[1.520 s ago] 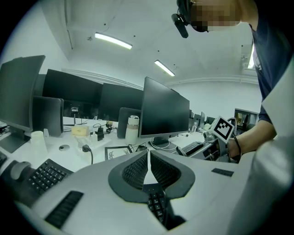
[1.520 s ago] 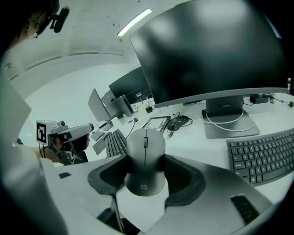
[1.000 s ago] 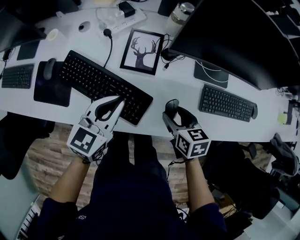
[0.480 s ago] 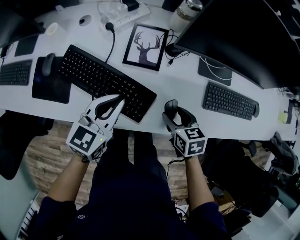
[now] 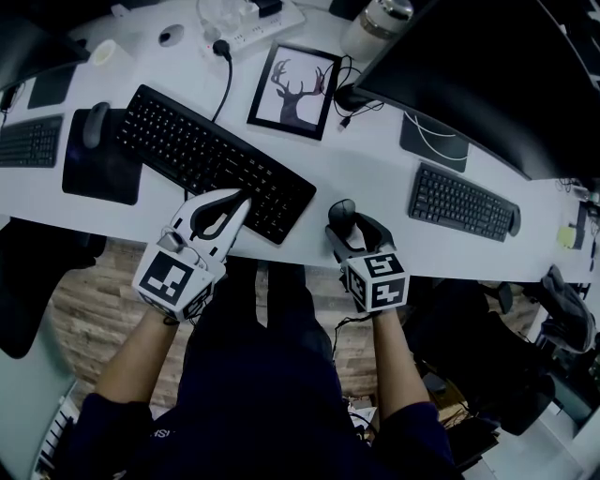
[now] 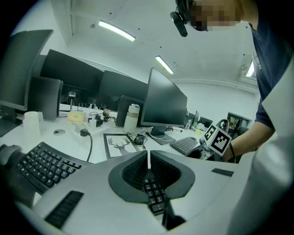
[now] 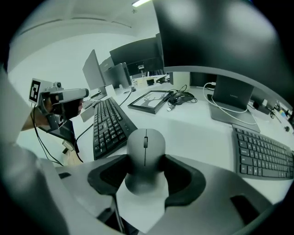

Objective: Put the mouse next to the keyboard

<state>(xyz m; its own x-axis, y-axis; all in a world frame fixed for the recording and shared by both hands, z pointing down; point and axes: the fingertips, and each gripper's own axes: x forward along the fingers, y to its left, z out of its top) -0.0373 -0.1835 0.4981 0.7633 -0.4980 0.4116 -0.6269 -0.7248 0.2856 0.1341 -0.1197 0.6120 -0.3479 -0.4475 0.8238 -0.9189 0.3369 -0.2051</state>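
Note:
A grey mouse [image 5: 341, 213] [image 7: 145, 153] sits between the pads of my right gripper [image 5: 344, 223] [image 7: 145, 170], which is shut on it. It is low over the white desk [image 5: 366, 169] near the front edge, just right of the long black keyboard [image 5: 216, 161] [image 7: 109, 126]. I cannot tell whether the mouse touches the desk. My left gripper [image 5: 236, 202] [image 6: 148, 161] is shut on nothing, its tips over the near right end of that keyboard [image 6: 39, 165].
A framed deer picture [image 5: 292, 80] lies behind the keyboard. A smaller keyboard [image 5: 461, 202] and a large monitor [image 5: 487, 75] are to the right. A dark pad with another mouse [image 5: 94, 124] is at the left. A bottle [image 5: 375, 23] stands at the back.
Almost nothing: the head view has shifted slightly. The right gripper still holds the mouse by the keyboard's right end, and the left gripper stays put.

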